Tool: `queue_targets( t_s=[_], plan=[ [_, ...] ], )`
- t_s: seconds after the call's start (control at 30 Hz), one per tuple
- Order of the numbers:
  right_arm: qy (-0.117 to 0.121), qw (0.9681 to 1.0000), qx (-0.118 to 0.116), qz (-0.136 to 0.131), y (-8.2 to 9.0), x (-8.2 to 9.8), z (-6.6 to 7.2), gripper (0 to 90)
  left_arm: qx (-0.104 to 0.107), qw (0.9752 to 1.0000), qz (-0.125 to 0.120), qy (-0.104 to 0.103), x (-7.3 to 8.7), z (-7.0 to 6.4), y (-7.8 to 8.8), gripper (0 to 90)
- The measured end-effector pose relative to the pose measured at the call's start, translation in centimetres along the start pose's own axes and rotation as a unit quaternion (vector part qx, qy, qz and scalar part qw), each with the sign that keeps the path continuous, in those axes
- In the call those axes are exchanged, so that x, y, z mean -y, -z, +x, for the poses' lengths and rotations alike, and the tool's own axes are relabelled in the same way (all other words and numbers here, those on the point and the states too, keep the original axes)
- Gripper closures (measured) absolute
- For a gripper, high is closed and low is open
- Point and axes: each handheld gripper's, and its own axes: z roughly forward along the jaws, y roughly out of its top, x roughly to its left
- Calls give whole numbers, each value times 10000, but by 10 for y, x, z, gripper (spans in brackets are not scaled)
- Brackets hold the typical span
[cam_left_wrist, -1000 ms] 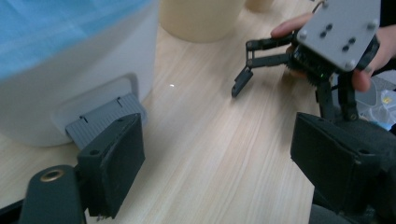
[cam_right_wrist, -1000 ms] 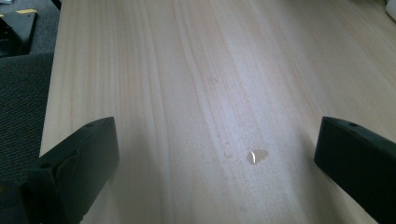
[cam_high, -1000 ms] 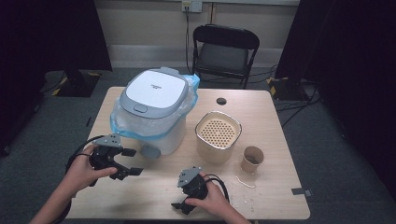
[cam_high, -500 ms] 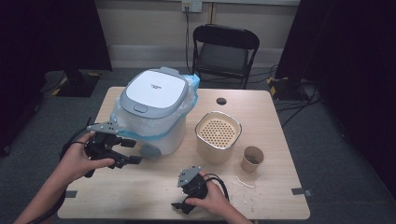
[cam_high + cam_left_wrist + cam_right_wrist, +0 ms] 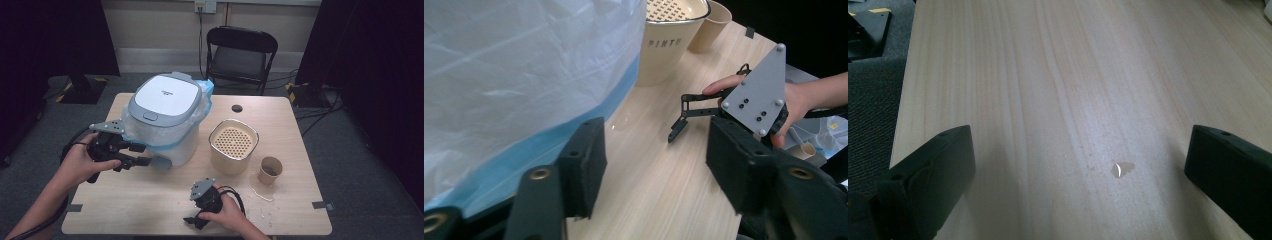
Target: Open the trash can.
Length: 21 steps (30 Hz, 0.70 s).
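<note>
A white-lidded cooker [image 5: 165, 100] wrapped in a clear and blue plastic bag [image 5: 499, 75] stands at the table's centre left. My left gripper [image 5: 147, 155] is held level at the cooker's lower front, pointing right. Its jaws [image 5: 654, 165] have just been closing and stand partly open, with bare wood between them; the left jaw is close beside the bag's blue edge. My right gripper [image 5: 192, 221] rests near the front edge, its jaws [image 5: 1078, 165] wide open over bare tabletop with a small water drop [image 5: 1122, 169].
A cream canister with a perforated lid [image 5: 233, 145] stands right of the cooker, and a paper cup [image 5: 270, 171] beside it. Small crumbs lie near the cup. A dark round hole [image 5: 237, 108] marks the table's back. A black chair [image 5: 242, 55] stands behind.
My left gripper has risen and moved right, up to the cooker's wrapped front, and its jaws have narrowed. The right gripper has stayed put.
</note>
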Motion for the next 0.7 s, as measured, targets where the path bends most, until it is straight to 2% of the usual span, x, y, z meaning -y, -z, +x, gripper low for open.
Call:
queue_targets(
  t_s=[0.17, 0.5, 0.7],
  plan=[
    [-1, 10000, 2, 1, 0, 0, 0, 0, -44, 10000, -8, 64, -4, 1, 4, 474],
    [3, 10000, 2, -1, 0, 0, 0, 0, -58, 9998, 171, 76, -15, 5, 11, 556],
    [0, 10000, 1, -1, 0, 0, 0, 0, -49, 9998, 148, 84, -22, 5, 15, 599]
  ],
)
